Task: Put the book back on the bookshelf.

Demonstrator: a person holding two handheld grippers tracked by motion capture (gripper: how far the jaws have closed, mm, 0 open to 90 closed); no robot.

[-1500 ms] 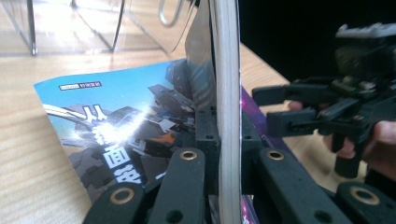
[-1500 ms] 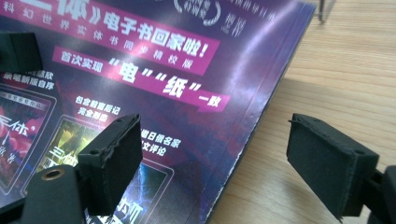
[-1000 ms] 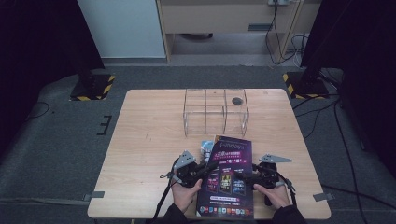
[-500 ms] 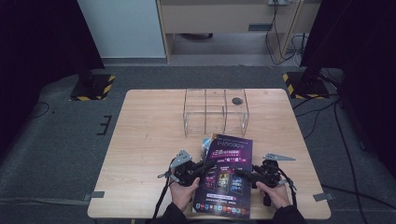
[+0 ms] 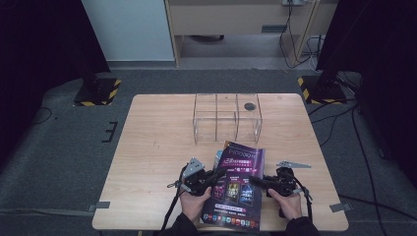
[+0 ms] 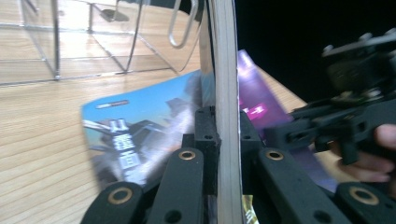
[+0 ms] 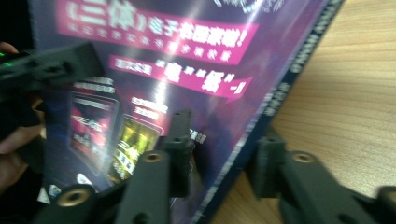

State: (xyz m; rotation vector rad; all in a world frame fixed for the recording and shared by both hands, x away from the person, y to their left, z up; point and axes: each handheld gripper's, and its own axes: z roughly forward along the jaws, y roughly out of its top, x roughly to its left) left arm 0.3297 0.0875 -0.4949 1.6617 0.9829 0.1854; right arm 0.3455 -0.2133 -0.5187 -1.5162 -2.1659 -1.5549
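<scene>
Between my two grippers, the purple book runs lengthwise toward the clear rack, left gripper clamping its edge, right gripper seemingly pinching the spine.

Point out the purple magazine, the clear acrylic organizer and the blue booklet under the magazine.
purple magazine (image 5: 238, 184), high view, middle of its cover.
clear acrylic organizer (image 5: 226, 129), high view, front wall.
blue booklet (image 6: 135, 135), left gripper view, its cover.

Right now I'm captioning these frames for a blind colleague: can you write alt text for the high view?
A person's two black grippers, left and right, clamp opposite edges of a glossy purple magazine at the near edge of a light wooden table. A clear acrylic compartment organiser stands behind it.
</scene>
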